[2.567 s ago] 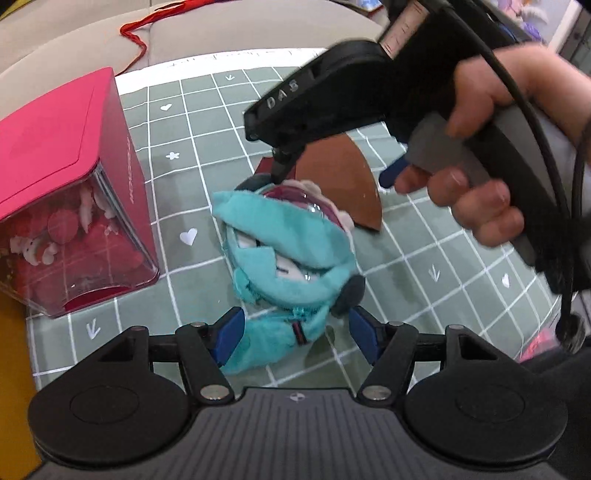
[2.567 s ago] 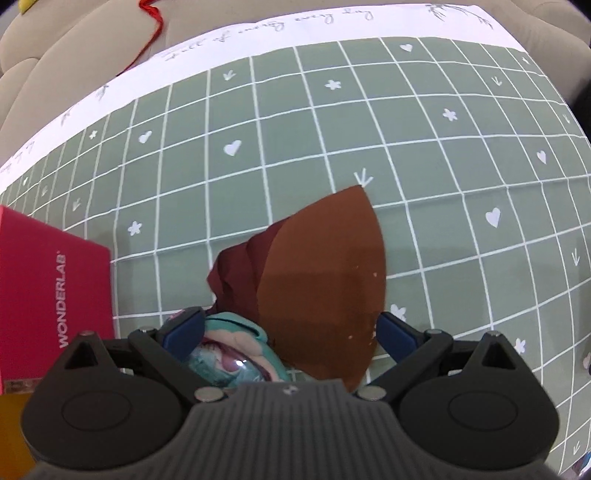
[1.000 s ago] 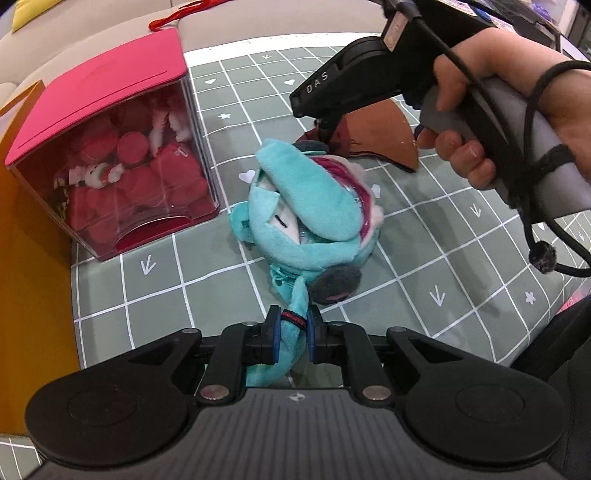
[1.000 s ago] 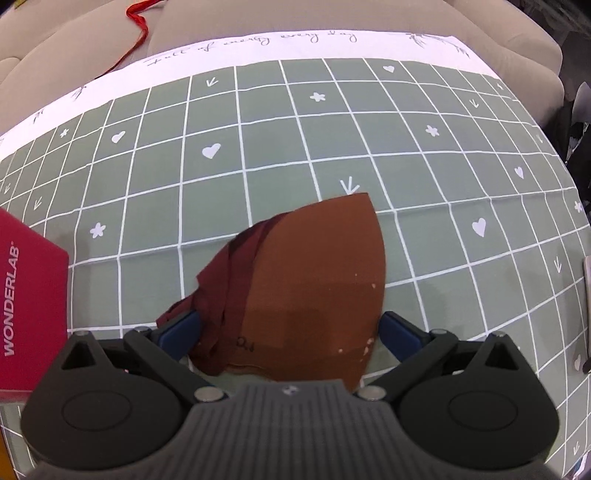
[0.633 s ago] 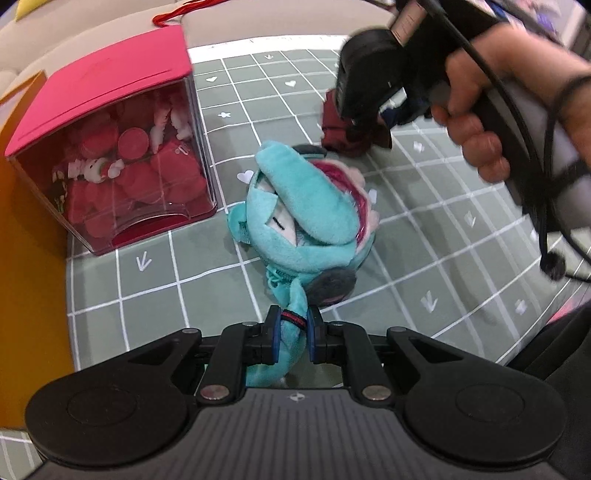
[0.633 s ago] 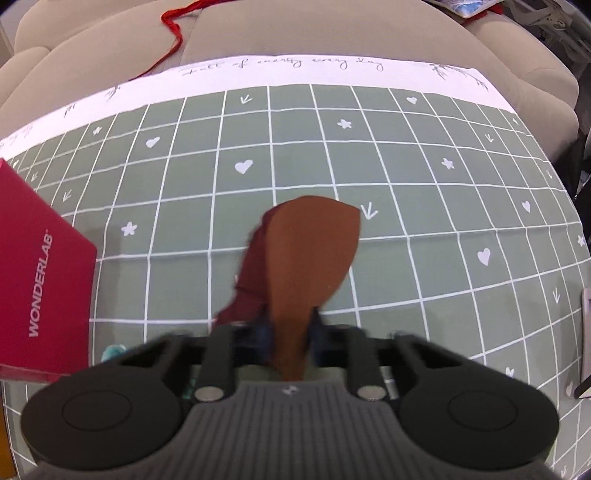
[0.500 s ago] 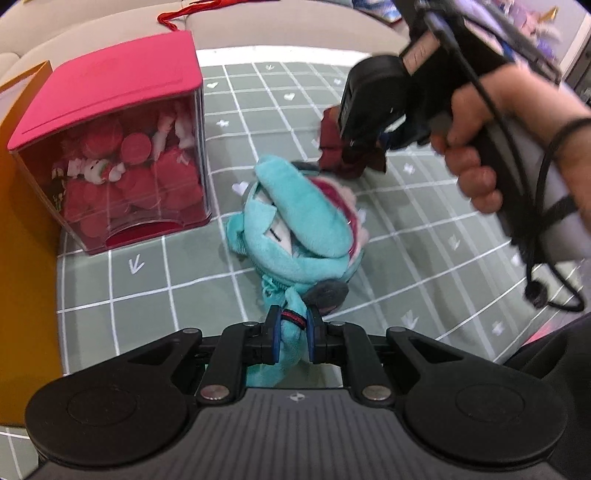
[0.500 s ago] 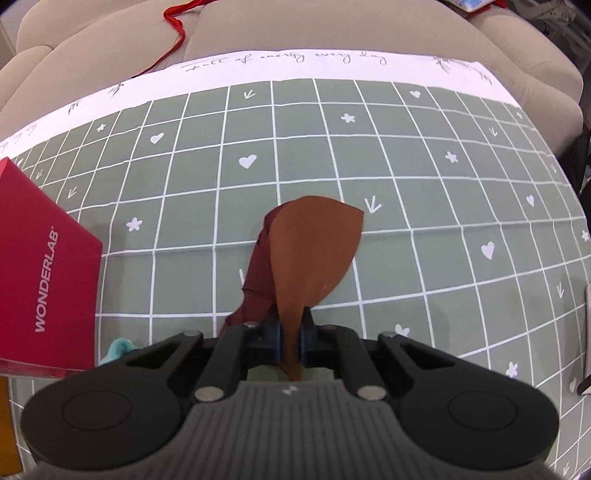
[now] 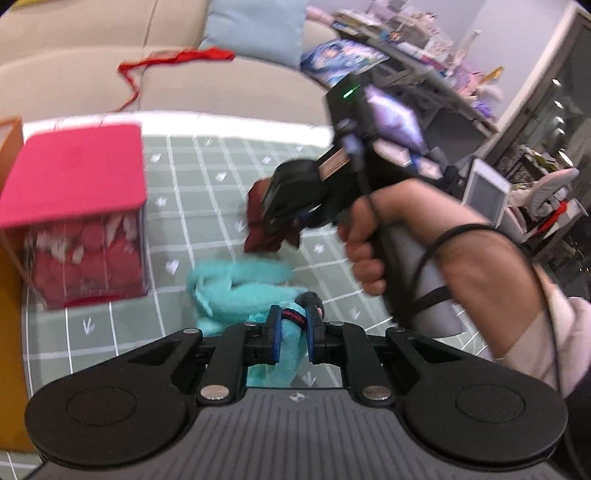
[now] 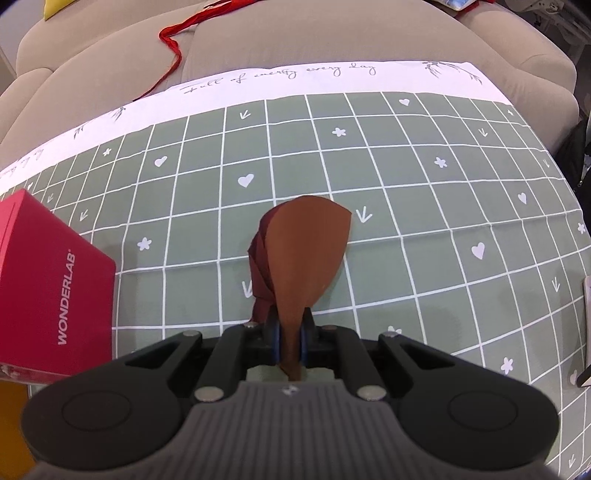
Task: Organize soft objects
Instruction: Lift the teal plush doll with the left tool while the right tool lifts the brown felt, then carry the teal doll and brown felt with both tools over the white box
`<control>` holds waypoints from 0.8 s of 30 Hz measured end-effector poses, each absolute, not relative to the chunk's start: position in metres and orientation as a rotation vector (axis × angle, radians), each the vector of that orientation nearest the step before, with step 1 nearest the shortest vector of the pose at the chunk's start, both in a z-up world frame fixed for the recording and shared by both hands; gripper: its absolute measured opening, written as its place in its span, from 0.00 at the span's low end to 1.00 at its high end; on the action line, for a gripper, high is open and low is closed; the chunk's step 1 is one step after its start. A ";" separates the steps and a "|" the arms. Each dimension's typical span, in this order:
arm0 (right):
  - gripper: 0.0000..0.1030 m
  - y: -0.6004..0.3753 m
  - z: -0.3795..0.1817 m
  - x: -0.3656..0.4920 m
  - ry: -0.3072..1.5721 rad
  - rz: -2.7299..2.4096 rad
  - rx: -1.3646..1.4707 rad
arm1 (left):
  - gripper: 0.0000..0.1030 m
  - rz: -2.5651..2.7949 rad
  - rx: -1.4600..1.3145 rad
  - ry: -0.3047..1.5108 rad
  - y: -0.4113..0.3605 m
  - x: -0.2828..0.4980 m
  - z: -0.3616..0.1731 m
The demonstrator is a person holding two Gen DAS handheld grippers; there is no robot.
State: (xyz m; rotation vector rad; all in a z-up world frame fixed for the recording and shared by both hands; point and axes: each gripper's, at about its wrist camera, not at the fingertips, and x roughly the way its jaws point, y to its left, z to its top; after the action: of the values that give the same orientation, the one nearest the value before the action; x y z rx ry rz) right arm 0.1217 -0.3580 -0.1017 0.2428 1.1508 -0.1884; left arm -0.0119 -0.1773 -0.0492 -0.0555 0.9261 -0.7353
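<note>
My left gripper (image 9: 291, 334) is shut on the teal strand of a teal plush doll (image 9: 240, 291), which hangs just above the green grid cloth (image 9: 207, 184). My right gripper (image 10: 290, 341) is shut on a brown and maroon fabric piece (image 10: 306, 254) and holds it up off the cloth (image 10: 406, 184). In the left wrist view the right gripper (image 9: 275, 225) carries that fabric (image 9: 258, 221) above and behind the doll.
A clear box with a pink lid (image 9: 74, 206) full of red soft items stands at the left; its lid (image 10: 44, 280) shows in the right wrist view. An orange surface (image 9: 9, 295) lies beyond it. A beige sofa (image 10: 295, 33) with a red cord (image 10: 173, 33) borders the far edge.
Both grippers closed, left on the doll's strand, right on the fabric. Both have since lifted; the fabric is now off the cloth and the doll has been pulled up and stretched.
</note>
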 end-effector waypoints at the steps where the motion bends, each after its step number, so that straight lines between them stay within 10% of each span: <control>1: 0.07 -0.357 -0.101 0.122 1.148 -0.187 0.245 | 0.14 -0.741 -0.050 0.913 -0.178 -0.014 -0.044; 24: 0.07 -0.354 -0.070 0.111 1.052 -0.182 0.285 | 0.14 -0.717 -0.073 0.744 -0.182 -0.014 -0.003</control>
State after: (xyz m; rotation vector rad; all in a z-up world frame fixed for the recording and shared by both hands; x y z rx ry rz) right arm 0.1105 -0.3539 -0.0696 0.2851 1.0516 -0.1822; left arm -0.0140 -0.1820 -0.0033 -0.0732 0.7440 -0.7169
